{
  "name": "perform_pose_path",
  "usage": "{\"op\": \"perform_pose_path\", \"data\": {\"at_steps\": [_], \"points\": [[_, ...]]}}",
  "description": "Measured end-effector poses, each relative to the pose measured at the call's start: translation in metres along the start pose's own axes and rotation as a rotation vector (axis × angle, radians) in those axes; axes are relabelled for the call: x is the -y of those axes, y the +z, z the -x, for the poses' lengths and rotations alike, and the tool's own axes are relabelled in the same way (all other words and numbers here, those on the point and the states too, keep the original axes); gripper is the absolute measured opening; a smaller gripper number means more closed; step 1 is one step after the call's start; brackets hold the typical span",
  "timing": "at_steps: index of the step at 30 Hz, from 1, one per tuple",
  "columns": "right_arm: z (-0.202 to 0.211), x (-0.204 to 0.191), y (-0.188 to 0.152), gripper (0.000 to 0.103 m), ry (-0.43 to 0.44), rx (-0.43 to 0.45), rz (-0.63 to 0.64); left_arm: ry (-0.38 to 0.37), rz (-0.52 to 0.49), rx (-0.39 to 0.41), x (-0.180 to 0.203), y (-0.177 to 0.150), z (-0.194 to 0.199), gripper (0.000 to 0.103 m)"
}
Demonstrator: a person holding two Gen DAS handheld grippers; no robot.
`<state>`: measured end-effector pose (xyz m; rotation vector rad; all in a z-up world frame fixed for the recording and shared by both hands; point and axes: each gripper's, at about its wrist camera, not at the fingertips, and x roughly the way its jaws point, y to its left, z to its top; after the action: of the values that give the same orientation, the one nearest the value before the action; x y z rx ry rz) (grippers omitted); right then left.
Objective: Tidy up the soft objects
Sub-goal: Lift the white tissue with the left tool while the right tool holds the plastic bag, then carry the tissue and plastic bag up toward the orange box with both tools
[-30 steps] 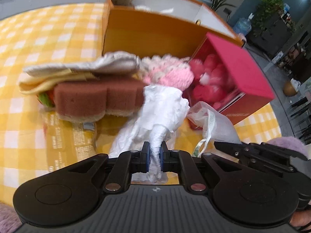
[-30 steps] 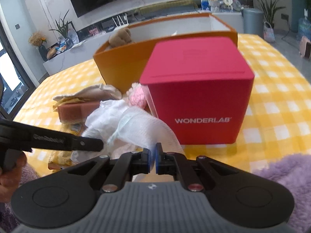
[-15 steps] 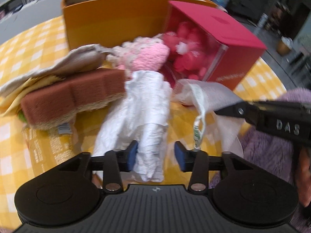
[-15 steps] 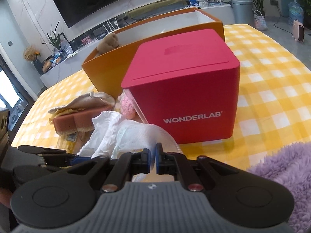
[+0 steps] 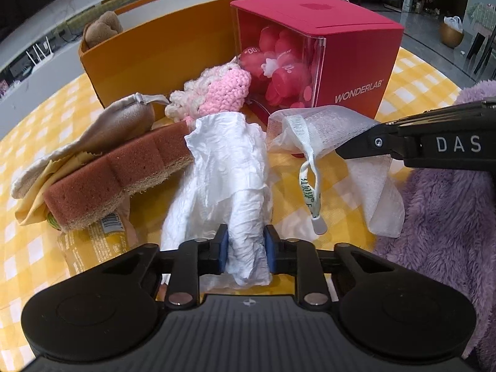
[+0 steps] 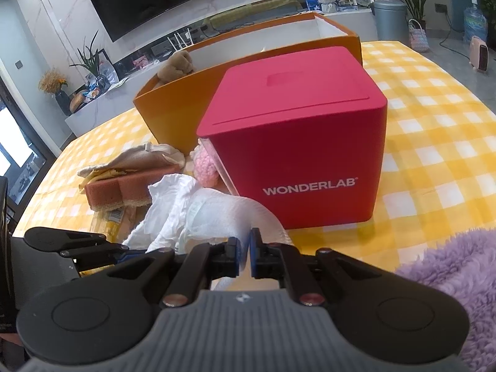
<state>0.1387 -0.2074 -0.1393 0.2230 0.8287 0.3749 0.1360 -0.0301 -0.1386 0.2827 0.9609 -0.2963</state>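
Observation:
My left gripper [image 5: 246,249] is open, its pads either side of a crumpled white tissue [image 5: 231,170] that lies between them on the table. My right gripper [image 6: 245,255] is shut on a white mesh pouch [image 6: 226,214]; in the left wrist view it shows as a black arm [image 5: 434,145] pinching the pouch [image 5: 322,133] with its drawstring hanging. A brown sponge [image 5: 111,176], beige cloth [image 5: 102,130] and pink knitted piece [image 5: 223,93] lie to the left.
An orange box [image 5: 161,49] with a brown plush toy [image 5: 102,28] stands at the back. A red WONDERLAB box [image 6: 303,142] stands in front of it. Purple fluffy fabric [image 5: 443,217] lies at the right. A yellow packet [image 5: 93,245] lies under the sponge. The tablecloth [image 6: 440,142] is yellow check.
My left gripper has opened and let go of the tissue. My right gripper stays shut on the mesh pouch and has lifted it away from the tissue.

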Motion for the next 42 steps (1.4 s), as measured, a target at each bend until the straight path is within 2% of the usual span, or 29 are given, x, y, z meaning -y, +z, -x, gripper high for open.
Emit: {"op": "perform_pose_path", "data": {"at_steps": [1, 4, 13, 21, 26, 32, 37, 42], "points": [[0.0, 0.0, 0.0, 0.005, 0.0, 0.001, 0.001, 0.008, 0.007, 0.009, 0.0, -0.001, 0.002, 0.015], [0.005, 0.0, -0.001, 0.003, 0.004, 0.012, 0.003, -0.003, 0.064, 0.04, -0.004, -0.005, 0.017, 0.012], [0.036, -0.004, -0.003, 0.001, 0.012, 0.059, 0.004, -0.051, 0.192, 0.147, -0.01, -0.013, 0.081, 0.012], [0.085, -0.012, 0.015, 0.001, 0.039, 0.171, 0.018, -0.102, 0.304, 0.277, -0.021, 0.009, 0.126, 0.011], [0.102, -0.016, 0.041, 0.001, 0.051, 0.229, 0.046, -0.114, 0.326, 0.37, -0.03, 0.033, 0.148, 0.011], [0.107, -0.015, 0.084, 0.001, 0.034, 0.285, 0.076, -0.108, 0.292, 0.445, -0.04, 0.076, 0.15, 0.012], [0.097, -0.009, 0.13, 0.001, 0.01, 0.305, 0.08, -0.126, 0.289, 0.481, -0.054, 0.113, 0.145, 0.011], [0.079, -0.006, 0.175, 0.001, -0.005, 0.316, 0.087, -0.155, 0.311, 0.488, -0.072, 0.148, 0.124, 0.011]]}}
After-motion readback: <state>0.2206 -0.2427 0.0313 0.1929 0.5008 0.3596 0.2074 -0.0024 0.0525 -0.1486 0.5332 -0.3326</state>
